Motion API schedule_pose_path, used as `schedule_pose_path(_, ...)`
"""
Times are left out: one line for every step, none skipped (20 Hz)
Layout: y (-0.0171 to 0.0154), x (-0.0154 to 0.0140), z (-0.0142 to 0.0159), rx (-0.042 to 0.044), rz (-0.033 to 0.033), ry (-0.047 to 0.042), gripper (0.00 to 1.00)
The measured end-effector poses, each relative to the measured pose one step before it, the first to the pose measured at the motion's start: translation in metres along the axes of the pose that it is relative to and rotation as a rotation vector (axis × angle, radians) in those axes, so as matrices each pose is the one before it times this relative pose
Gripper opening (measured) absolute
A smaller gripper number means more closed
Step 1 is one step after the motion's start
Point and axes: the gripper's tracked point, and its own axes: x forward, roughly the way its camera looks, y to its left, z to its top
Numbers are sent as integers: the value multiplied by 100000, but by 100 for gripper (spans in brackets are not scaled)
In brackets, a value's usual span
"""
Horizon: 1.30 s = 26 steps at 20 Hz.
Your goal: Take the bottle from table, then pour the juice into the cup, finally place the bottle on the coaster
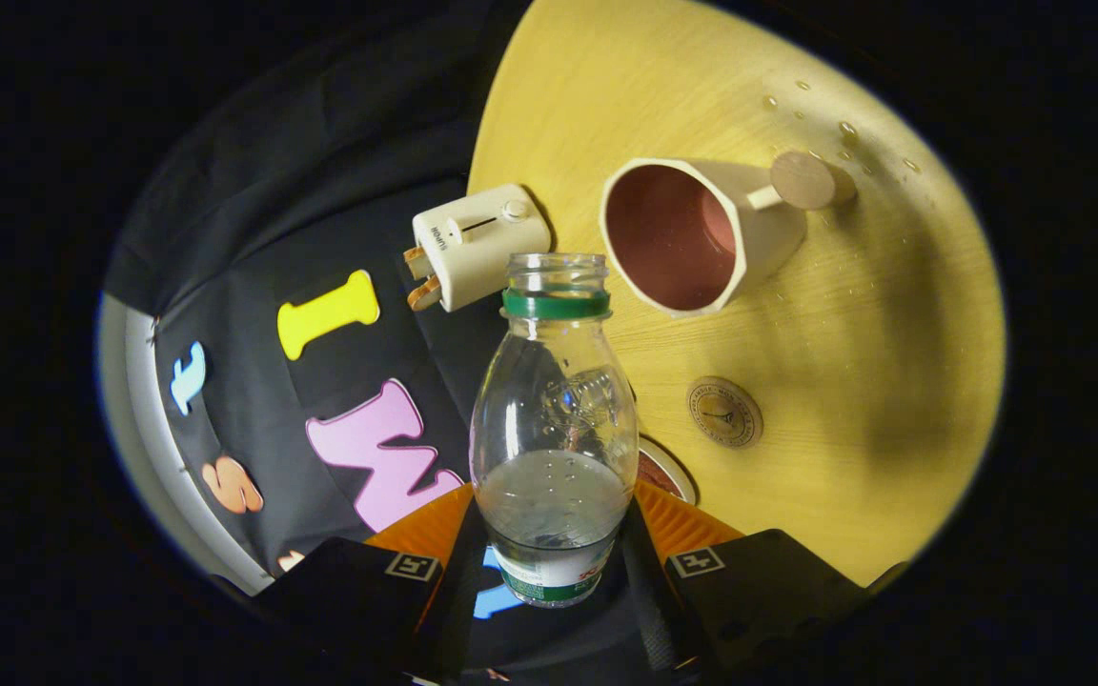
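My gripper (554,557) is shut on a clear plastic bottle (554,419), both fingers pressing its lower body. The bottle has a green neck ring, no cap, and clear liquid filling its bottom part. It is lifted off the round wooden table (892,314), and the whole scene looks rolled to one side. Beyond the bottle's mouth stands a cream cup (692,233) with a dark pink inside and a round wooden knob handle; no liquid is visible in it. A round wooden coaster (724,412) lies on the table just right of the bottle's middle.
A white toy toaster (477,243) with two brown slices stands at the table's edge beside the cup. A round rimmed object (668,472) peeks out behind the bottle's base. Water drops (840,129) dot the table beyond the cup. The booth wall hangs past the table edge.
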Motion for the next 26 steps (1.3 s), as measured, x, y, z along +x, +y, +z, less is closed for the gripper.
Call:
schedule_pose_path(-282, -322, -392, -9202, -732, 498, 72)
schedule_pose_path(-405, -429, -314, -10081, -1222, 664, 72)
schedule_pose_path(-334, -455, -480, -10395, -1105, 712, 72)
schedule_pose_path(-305, -460, -469, -10267, -630, 687, 72)
schedule_pose_path(76, -498, -713, -9981, -299, 418, 72)
schedule_pose_path(47, -509, -460, -11762, 693, -455, 73)
schedule_pose_path(51, -250, -338, -8229, 939, -349, 72)
schedule_pose_path(-127, -511, -715, -10699, 657, 326, 72)
schedule_pose_path(-68, -258, -746, -10973, 318, -432, 72)
schedule_pose_path(-194, 43, -498, -11265, 344, -1327, 72)
schedule_pose_path(0, 101, -719, -10740, 66, -766, 72)
schedule_pose_path(-108, 155, -659, -9810, -127, -730, 72)
schedule_pose_path(105, -165, -795, -9857, 801, -367, 72)
schedule_pose_path(220, -154, -869, -10202, 64, -124, 72)
schedule_pose_path(361, -248, -663, -9968, 323, -540, 72)
schedule_pose_path(171, -132, -566, -9748, -264, -261, 72)
schedule_pose_path(201, -56, -436, -9501, 123, -50, 72)
schedule_pose_path(418, 117, -397, -8357, 857, 148, 72)
schedule_pose_path(470, 279, -21, -6515, 847, -284, 72)
schedule_pose_path(614, 405, 188, -4230, 1597, -1284, 72)
schedule_pose_path(580, 544, 284, -2647, 1110, -1009, 73)
schedule_pose_path(345, 601, 236, -2064, 566, -961, 72)
schedule_pose_path(227, 667, 278, -1731, -176, -940, 72)
schedule_pose_path(-29, 762, 400, -1363, -296, -1299, 72)
schedule_pose_path(-85, 792, 520, -1065, -958, -1433, 72)
schedule_pose_path(-249, 1010, 502, -402, -685, -1274, 72)
